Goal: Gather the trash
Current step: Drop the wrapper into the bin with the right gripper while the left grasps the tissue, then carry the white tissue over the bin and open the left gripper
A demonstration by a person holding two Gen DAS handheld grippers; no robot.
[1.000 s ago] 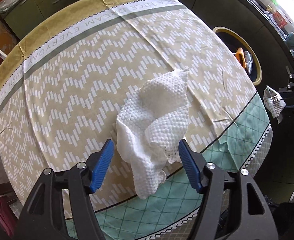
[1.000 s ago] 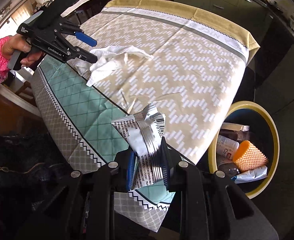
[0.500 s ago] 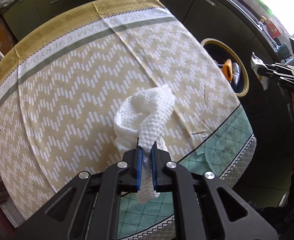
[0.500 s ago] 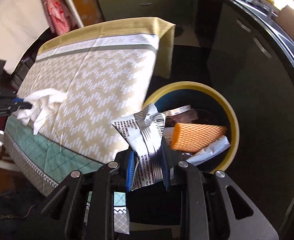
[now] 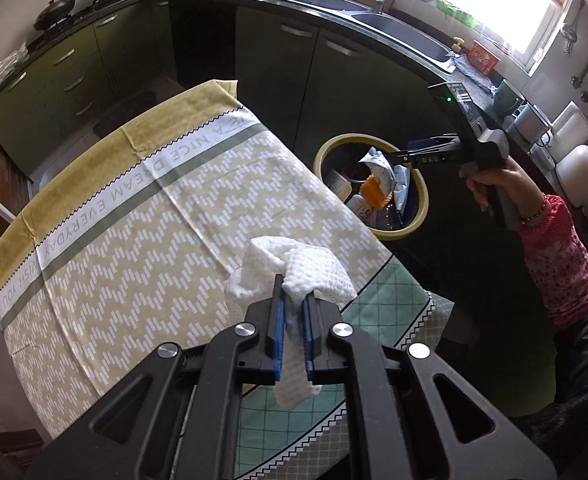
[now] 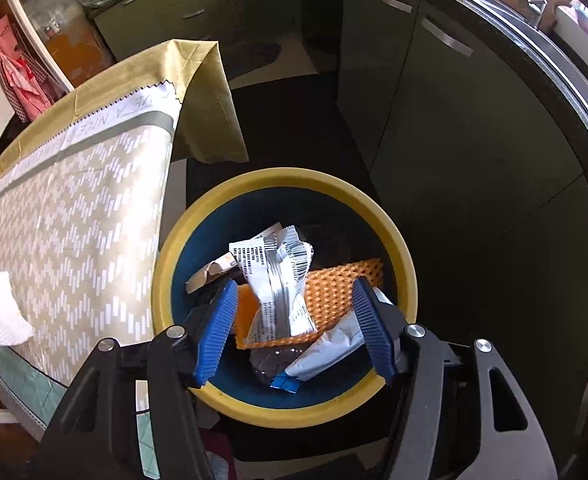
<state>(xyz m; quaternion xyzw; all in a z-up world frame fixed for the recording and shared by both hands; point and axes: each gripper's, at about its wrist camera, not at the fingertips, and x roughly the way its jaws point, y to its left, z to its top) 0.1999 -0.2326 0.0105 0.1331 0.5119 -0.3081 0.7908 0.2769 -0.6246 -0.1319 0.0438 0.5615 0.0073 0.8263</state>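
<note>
Table (image 5: 105, 216) with the zigzag cloth takes up most of the left view, and the yellow-rimmed bin (image 6: 173, 248) sits on the floor just beside its edge. Only the left view shows the person's hand (image 5: 494, 184) working the right gripper over the bin. Only the right view looks straight down into the bin, where there's an orange foam net (image 6: 334, 288) and some other packets.

Left gripper (image 5: 292, 332) is pinched tight on a paper towel (image 5: 314, 276), which hangs off the table surface, bunched above the jaws with a tail dangling below. It's soft, super light and crushable, so I'd guess any grab on a thick fold works fine. The risk is it tearing or a loose tail snagging, not slipping.

Right gripper (image 6: 294, 328) is opening its jaws right over the bin. The silver wrapper (image 6: 277, 280) sits between the blue pads, but they're clear of it, so it looks like it's dropping in or already lying on the pile. It's crinkly foil, light and a bit slick, best pinched across its flat middle. Can't tell from the right view alone whether it's still falling.
</note>
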